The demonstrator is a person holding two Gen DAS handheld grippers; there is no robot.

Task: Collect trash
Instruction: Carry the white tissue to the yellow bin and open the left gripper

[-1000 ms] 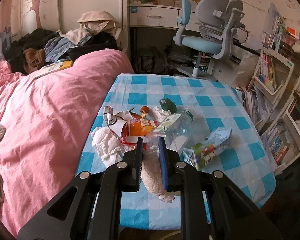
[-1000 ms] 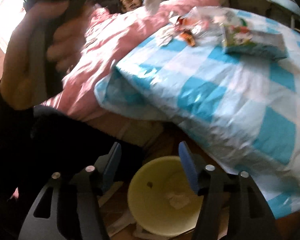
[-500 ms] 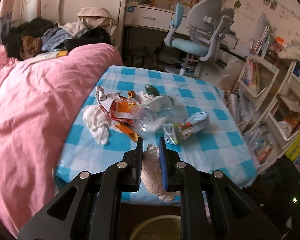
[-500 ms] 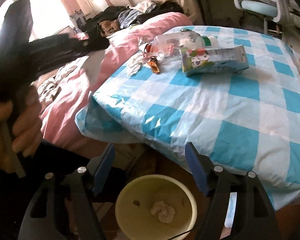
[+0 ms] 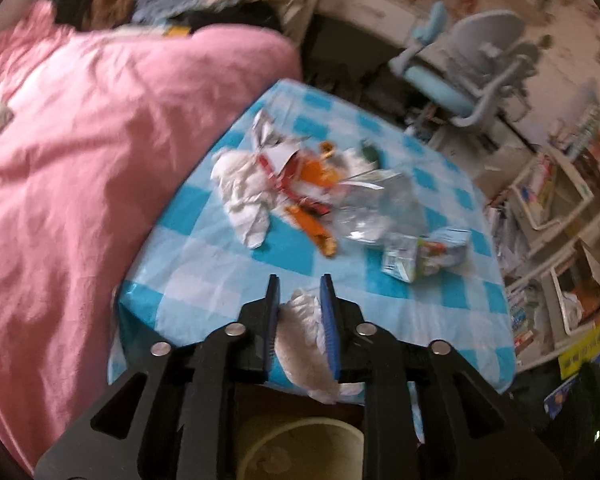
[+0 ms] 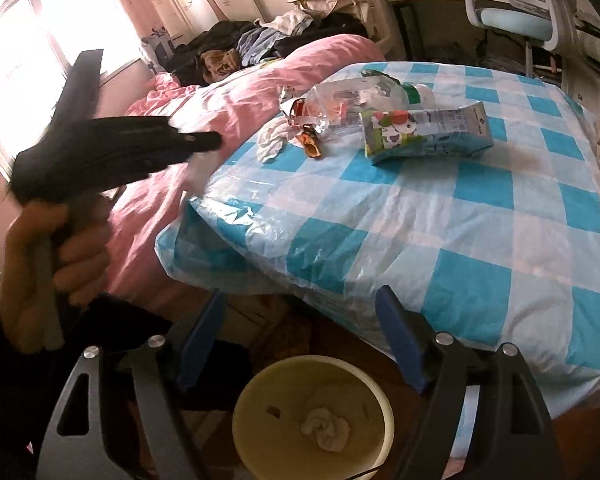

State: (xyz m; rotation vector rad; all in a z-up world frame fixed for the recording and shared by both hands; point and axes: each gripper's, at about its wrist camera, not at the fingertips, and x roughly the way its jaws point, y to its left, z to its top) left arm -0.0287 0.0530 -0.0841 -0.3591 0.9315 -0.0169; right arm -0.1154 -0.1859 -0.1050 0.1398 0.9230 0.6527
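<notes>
My left gripper (image 5: 300,300) is shut on a crumpled white tissue (image 5: 305,344) and holds it in the air near the table's front edge, above a cream bin (image 5: 300,452). The left gripper also shows in the right wrist view (image 6: 204,140). My right gripper (image 6: 300,320) is open and empty over the same bin (image 6: 260,400), which holds one tissue wad (image 6: 326,430). On the blue checked table (image 6: 460,208) lie a white tissue (image 5: 244,196), orange wrappers (image 5: 312,208), a clear plastic bottle (image 5: 372,208) and a drink carton (image 6: 424,132).
A bed with a pink quilt (image 5: 80,140) borders the table's left side, with piled clothes (image 6: 260,44) at its far end. A blue-grey desk chair (image 5: 472,80) stands behind the table. Bookshelves (image 5: 560,208) line the right.
My left gripper has pulled back and risen from the trash pile with the tissue, so the bin now shows below it. My right gripper has tilted up toward the table, still open.
</notes>
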